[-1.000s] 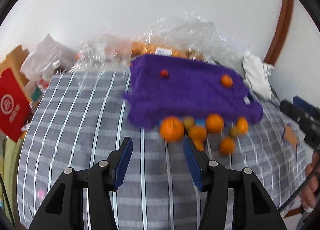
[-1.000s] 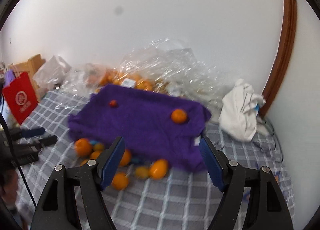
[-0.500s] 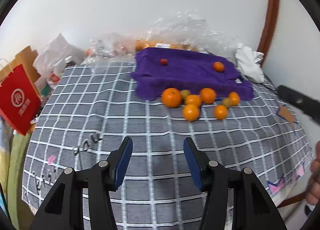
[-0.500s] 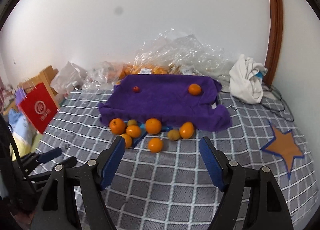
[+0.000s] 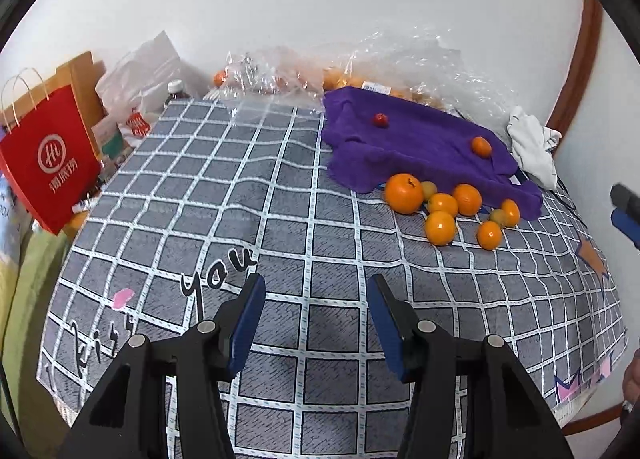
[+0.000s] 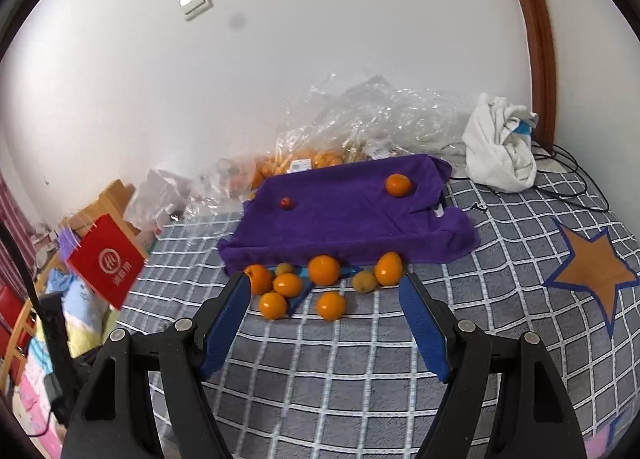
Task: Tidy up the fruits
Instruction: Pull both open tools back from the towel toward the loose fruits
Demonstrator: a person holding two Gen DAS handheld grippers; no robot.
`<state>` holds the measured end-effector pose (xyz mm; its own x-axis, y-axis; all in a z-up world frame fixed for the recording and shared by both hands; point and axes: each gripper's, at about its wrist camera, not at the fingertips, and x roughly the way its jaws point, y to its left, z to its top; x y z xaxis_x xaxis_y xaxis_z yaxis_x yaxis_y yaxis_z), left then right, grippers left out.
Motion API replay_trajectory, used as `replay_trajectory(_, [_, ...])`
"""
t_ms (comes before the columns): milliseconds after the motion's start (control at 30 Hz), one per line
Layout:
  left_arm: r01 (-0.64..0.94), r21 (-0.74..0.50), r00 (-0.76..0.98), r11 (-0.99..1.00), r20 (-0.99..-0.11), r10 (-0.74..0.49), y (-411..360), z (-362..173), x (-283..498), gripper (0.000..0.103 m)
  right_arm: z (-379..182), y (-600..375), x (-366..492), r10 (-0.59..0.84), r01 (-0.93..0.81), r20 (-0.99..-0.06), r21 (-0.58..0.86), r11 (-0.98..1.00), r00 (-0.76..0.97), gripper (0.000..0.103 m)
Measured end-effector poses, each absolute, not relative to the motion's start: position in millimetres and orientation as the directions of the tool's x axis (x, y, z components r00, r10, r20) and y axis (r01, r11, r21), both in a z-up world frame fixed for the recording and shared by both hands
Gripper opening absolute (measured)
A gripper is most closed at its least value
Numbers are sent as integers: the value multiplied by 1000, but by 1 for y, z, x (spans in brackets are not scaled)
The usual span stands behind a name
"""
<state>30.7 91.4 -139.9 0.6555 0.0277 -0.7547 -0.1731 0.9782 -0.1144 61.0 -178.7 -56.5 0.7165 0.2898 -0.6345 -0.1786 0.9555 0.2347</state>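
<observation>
Oranges (image 6: 324, 269) cluster at frame centre, just beyond the spread, empty right gripper (image 6: 324, 325); the spread, empty left gripper (image 5: 316, 323) is farther away.

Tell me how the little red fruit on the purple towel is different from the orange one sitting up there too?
The red fruit is much smaller than the orange fruit. One is dark red, the other bright orange. The red fruit sits near the purple towel's left side in the right wrist view, the orange fruit near its right end. Both are round, rest on the towel, and lie apart from the fruits on the checked cloth.
</observation>
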Motion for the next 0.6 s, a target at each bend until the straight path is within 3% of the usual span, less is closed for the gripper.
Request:
replay_trajectory(333, [-182,-126,603,975,-797,9,97,-166,55,46,-76,-172,81,186,-250,-666,-2,968,722,76])
replay_trajectory(600, [-231,-80,589,970,-805,74,106,-175,66,46,-109,-182,93,195,-231,-660,33,972,726,76])
